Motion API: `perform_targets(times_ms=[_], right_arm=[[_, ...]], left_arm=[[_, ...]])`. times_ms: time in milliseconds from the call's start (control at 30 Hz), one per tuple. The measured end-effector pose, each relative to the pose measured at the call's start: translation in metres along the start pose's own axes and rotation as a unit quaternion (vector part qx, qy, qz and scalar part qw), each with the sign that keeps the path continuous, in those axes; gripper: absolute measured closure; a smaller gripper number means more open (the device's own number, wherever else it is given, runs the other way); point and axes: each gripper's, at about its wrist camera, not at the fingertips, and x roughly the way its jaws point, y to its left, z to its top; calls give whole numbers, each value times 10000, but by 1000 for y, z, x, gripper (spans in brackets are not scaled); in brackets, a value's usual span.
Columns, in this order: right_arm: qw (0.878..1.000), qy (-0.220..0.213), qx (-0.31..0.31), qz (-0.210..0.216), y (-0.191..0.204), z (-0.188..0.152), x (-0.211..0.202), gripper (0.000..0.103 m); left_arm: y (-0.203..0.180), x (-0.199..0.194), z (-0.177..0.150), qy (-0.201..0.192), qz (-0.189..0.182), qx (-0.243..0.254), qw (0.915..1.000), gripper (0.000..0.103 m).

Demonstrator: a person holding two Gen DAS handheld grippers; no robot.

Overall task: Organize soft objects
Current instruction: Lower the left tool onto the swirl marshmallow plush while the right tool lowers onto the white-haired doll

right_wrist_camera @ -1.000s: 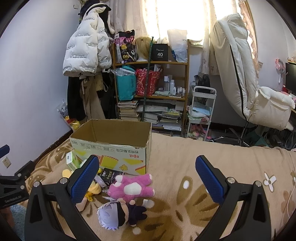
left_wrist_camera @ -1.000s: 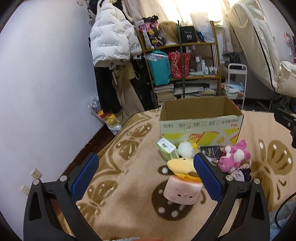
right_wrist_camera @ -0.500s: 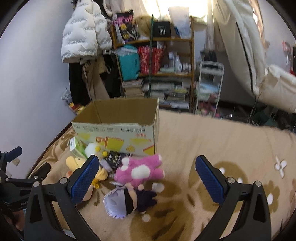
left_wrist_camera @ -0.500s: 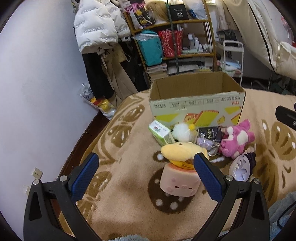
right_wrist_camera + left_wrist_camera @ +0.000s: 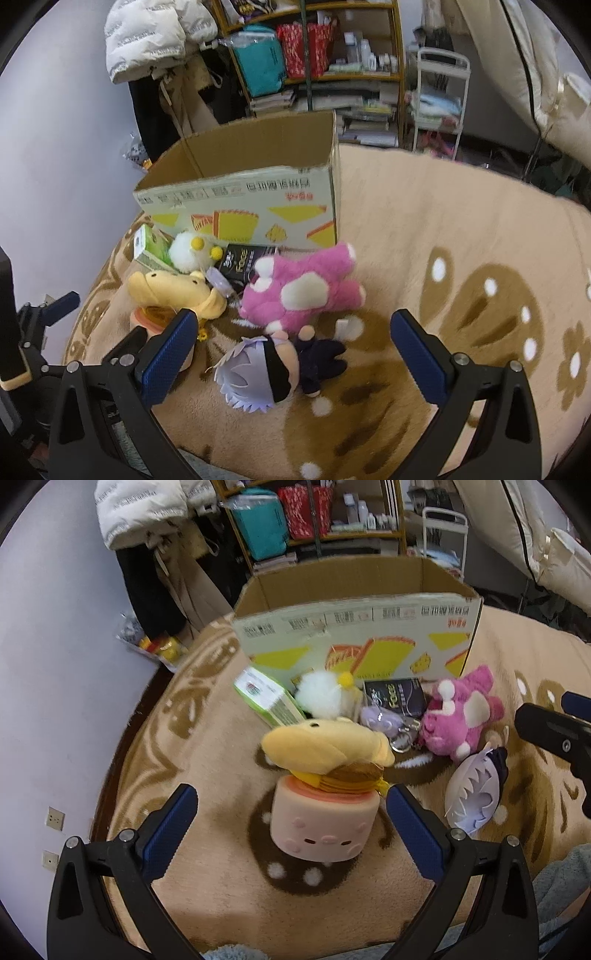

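Left wrist view: the left gripper [image 5: 291,812] is hovering with its jaws spread wide, gripping nothing; the pink cube [image 5: 323,821] is sitting between the blue pads [image 5: 171,829], touching neither.
Blanket: the tan blanket [image 5: 207,760] with brown patterns is carrying everything; its left edge is running along the wall.
Green box: a green box [image 5: 267,699] is lying leftmost in the pile, just in front of the carton's left corner.
White puff: a white puff [image 5: 323,698] with yellow dots is resting beside the green box.
Duck: the yellow duck [image 5: 321,746] is lying on top of the pink cube, nearest the left gripper.
Carton: the open carton [image 5: 354,646] is standing behind the pile, toward the blanket's far edge.
Black pack: a black pack [image 5: 395,698] is leaning at the carton's foot, with a lilac keychain [image 5: 380,716] in front of it.
Pink plush: the pink plush [image 5: 303,291] is lying on its side, right of the black pack.
Doll: the white-haired doll [image 5: 266,373] is lying just in front of the pink plush, touching it.
Right wrist view: the right gripper [image 5: 291,362] is hanging over the doll with jaws fully parted and nothing between them but the doll below.
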Motion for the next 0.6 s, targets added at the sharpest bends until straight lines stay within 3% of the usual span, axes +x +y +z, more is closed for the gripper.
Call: perform_targets(times_ms=[600], right_arm=[[9975, 681, -186, 42, 6, -8, 44, 0]], left_arm=[[-17, 46, -6, 853, -289, 227, 9957, 2]])
